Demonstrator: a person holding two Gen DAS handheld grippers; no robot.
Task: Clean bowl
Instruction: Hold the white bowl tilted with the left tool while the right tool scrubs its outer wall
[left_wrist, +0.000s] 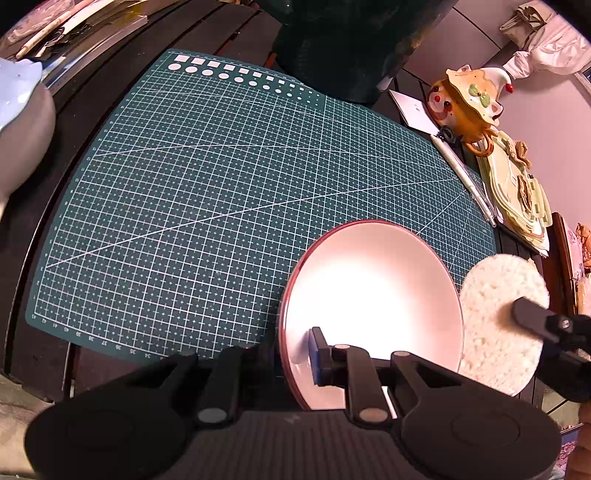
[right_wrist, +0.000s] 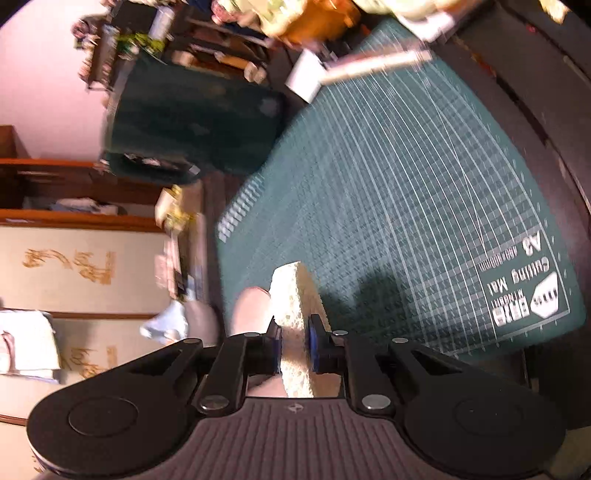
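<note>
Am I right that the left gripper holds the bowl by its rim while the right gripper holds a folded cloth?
Not quite: the right gripper holds a round sponge, not a cloth, as the right wrist view shows. The left gripper does hold the bowl by its rim.

A home craft desk: a green cutting mat (left_wrist: 240, 192), ceramic teapot (left_wrist: 467, 99) and framed calligraphy (right_wrist: 74, 266) nearby.

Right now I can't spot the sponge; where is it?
The sponge sits in the right gripper's jaws, lower right in the left wrist view, just right of the bowl.
</note>
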